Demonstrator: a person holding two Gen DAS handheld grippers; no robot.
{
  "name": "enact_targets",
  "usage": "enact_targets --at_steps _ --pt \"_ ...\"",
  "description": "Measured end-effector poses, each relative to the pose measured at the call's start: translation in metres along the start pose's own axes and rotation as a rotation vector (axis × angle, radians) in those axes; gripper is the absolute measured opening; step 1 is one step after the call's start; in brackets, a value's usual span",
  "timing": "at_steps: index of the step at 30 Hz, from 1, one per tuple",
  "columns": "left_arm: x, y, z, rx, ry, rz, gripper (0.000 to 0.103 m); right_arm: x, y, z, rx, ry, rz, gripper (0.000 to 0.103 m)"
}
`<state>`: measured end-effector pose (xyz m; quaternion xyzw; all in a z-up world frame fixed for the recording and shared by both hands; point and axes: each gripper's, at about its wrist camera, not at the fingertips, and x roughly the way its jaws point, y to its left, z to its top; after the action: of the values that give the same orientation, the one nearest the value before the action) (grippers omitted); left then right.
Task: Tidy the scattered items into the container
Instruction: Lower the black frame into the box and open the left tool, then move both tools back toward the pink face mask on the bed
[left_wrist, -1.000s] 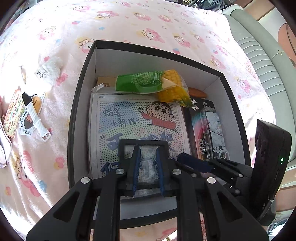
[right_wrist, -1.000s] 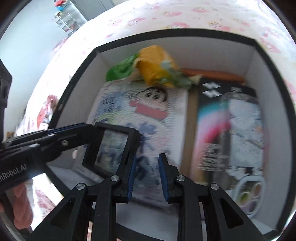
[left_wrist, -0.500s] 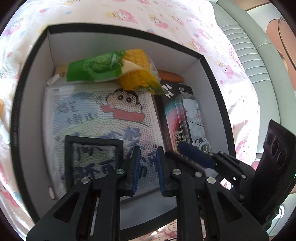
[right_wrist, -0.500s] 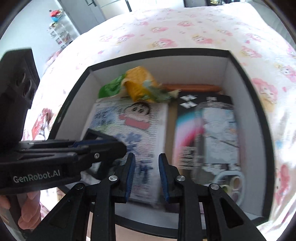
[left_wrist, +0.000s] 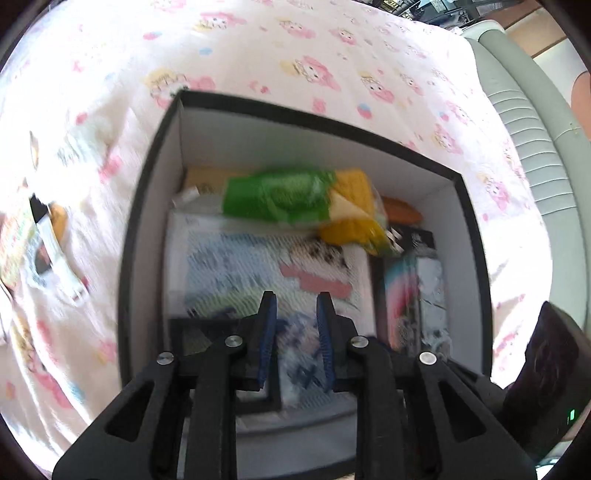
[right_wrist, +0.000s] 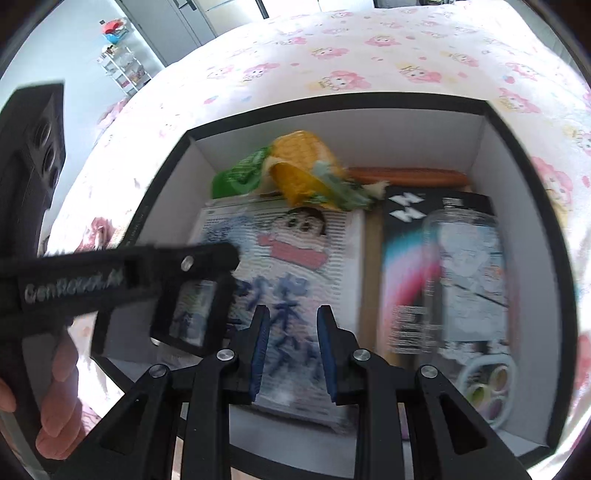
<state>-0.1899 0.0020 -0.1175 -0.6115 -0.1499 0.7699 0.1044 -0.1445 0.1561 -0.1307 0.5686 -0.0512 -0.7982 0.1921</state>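
Observation:
A black box with white inside walls (left_wrist: 155, 206) (right_wrist: 517, 155) sits on the pink cartoon bedspread. In it lie a cartoon pixel-art board (left_wrist: 236, 266) (right_wrist: 295, 258), a green and yellow corn packet (left_wrist: 295, 195) (right_wrist: 295, 166), a black marker box (left_wrist: 413, 288) (right_wrist: 443, 266) and a small black picture frame (left_wrist: 199, 336) (right_wrist: 192, 310). My left gripper (left_wrist: 293, 339) is open and empty above the box's near side; in the right wrist view its fingers (right_wrist: 207, 258) sit over the frame. My right gripper (right_wrist: 290, 349) is open and empty above the board.
A white watch (left_wrist: 55, 251) and stickers (left_wrist: 14, 236) lie on the bedspread left of the box. A grey padded headboard (left_wrist: 532, 140) runs along the right. A pastel paint palette (right_wrist: 487, 384) sits in the box's near right corner. A shelf (right_wrist: 122, 62) stands far left.
The black frame, held between my left fingers a second ago, now lies in the box's near left corner. My left gripper has pulled back and up. The right gripper has risen slightly.

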Motion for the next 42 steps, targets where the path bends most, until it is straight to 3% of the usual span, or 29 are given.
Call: enact_targets --at_steps 9,16,21,24,28,30,35,42 --pt "0.016 0.003 -0.005 0.056 0.104 0.137 0.021 0.015 0.016 -0.009 0.003 0.044 0.001 0.023" --pt "0.010 0.005 -0.027 0.095 0.138 0.138 0.021 0.005 0.016 -0.019 -0.005 0.069 0.039 0.024" --pt "0.000 0.010 -0.037 0.100 0.106 0.114 0.022 -0.014 0.018 -0.030 0.020 -0.012 -0.022 0.024" --pt "-0.025 0.011 -0.046 0.100 0.027 0.051 0.023 -0.033 0.019 -0.036 0.042 -0.089 -0.095 0.024" --pt "-0.077 0.011 -0.071 0.138 -0.161 0.066 0.026 -0.065 0.017 -0.050 0.071 -0.174 -0.127 0.024" --pt "-0.098 0.016 -0.079 0.129 -0.223 0.055 0.032 -0.079 0.019 -0.056 0.070 -0.215 -0.143 0.024" --pt "-0.116 -0.010 -0.079 0.166 -0.311 0.060 0.034 -0.081 0.050 -0.040 0.033 -0.273 -0.124 0.025" --pt "-0.152 0.007 -0.119 0.129 -0.415 0.019 0.039 -0.087 0.093 -0.054 -0.031 -0.319 -0.097 0.029"
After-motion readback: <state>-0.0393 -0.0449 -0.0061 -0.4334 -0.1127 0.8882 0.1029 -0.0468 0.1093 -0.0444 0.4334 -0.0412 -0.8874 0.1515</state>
